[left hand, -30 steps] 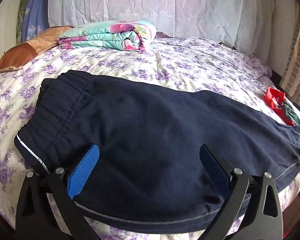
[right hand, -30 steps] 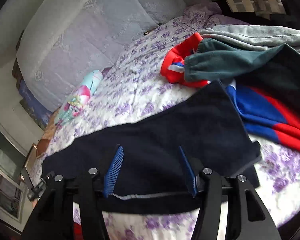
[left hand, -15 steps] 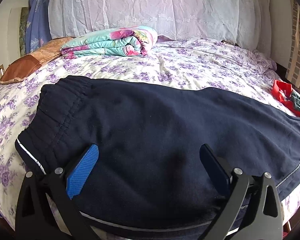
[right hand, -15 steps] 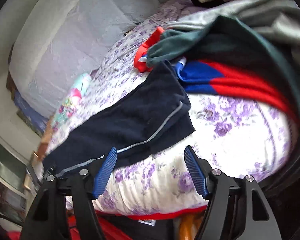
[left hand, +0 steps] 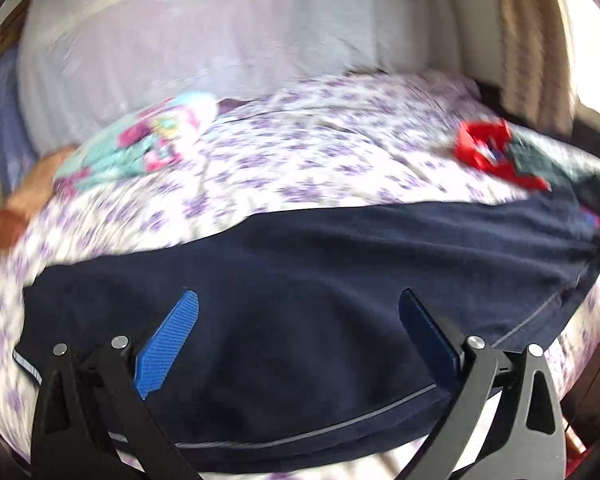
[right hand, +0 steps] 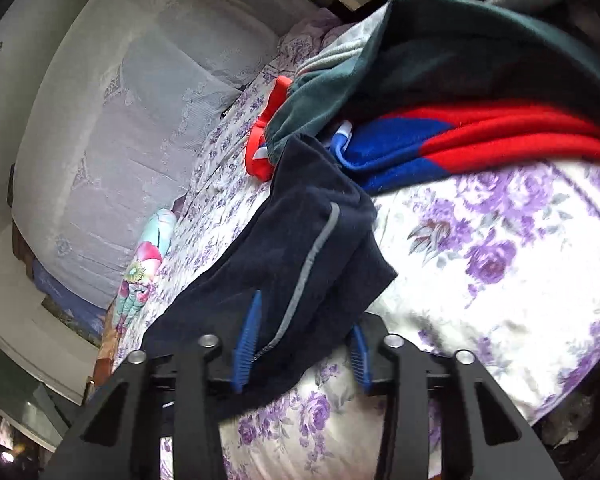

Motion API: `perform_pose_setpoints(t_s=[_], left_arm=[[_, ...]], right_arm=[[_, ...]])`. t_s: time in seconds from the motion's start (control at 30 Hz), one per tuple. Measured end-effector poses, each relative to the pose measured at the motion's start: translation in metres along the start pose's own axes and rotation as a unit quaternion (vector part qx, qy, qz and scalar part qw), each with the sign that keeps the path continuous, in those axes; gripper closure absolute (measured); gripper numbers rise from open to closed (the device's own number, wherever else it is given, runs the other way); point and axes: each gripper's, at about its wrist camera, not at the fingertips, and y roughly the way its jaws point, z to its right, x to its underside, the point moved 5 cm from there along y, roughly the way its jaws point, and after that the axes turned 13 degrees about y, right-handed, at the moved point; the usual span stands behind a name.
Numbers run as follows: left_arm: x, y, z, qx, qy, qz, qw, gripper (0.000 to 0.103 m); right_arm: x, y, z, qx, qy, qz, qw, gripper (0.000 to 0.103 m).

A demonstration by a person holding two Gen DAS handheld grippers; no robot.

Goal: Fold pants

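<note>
Navy pants [left hand: 300, 256] with a grey side stripe lie flat across the flowered bed [left hand: 308, 156]. My left gripper [left hand: 298, 296] hovers open over their middle, blue pads wide apart, nothing between them; this view is motion-blurred. In the right wrist view the leg end of the pants [right hand: 296, 236] is bunched up between the blue pads of my right gripper [right hand: 306, 314]. Its jaws are closing, and the fabric fills the gap from pad to pad and drapes over the right pad.
A pile of red, blue, dark green and grey clothes [right hand: 460, 136] lies just beyond the pants' leg end. A folded turquoise and pink blanket [left hand: 152, 148] sits near the white-covered headboard [left hand: 220, 40]. The bed's near edge runs just under both grippers.
My right gripper sank onto the leg end and narrowed around the hem, which is now bunched between its pads. The left gripper swept sideways toward the leg end, still open.
</note>
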Motion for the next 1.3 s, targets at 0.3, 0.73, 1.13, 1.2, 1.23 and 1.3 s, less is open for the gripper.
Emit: perform_pose_setpoints(t_s=[0.3,0.73,1.13,1.2,1.23,1.3], left_arm=[[0.024,0.052,0.049,0.082,-0.045,-0.082,0.9923,0.004],[0.075,-0.035,-0.069,0.057,-0.171,0.014,0.9835,0.005],[0.160,-0.056,-0.189,0.027,-0.361,-0.006,0.9323,0.005],[0.166,-0.050,-0.191,0.038,-0.373,-0.009,0.9268,0.005],[0.168,-0.050,-0.190,0.039,-0.373,-0.009,0.9268,0.005],[0.165,-0.051,-0.185,0.031,-0.359,-0.011,0.9329,0.005]], right_arm=[[-0.007,-0.008,0.002,-0.021,-0.003,0.019,1.000,0.083],[0.063,0.014,-0.196,-0.045,-0.327,0.066,0.942,0.085],[0.280,0.125,-0.240,0.005,-0.610,-0.108,0.785,0.084],[0.275,0.125,-0.234,0.001,-0.594,-0.131,0.794,0.080],[0.277,0.126,-0.236,-0.006,-0.592,-0.139,0.794,0.071],[0.275,0.113,-0.239,-0.036,-0.586,-0.173,0.791,0.054]])
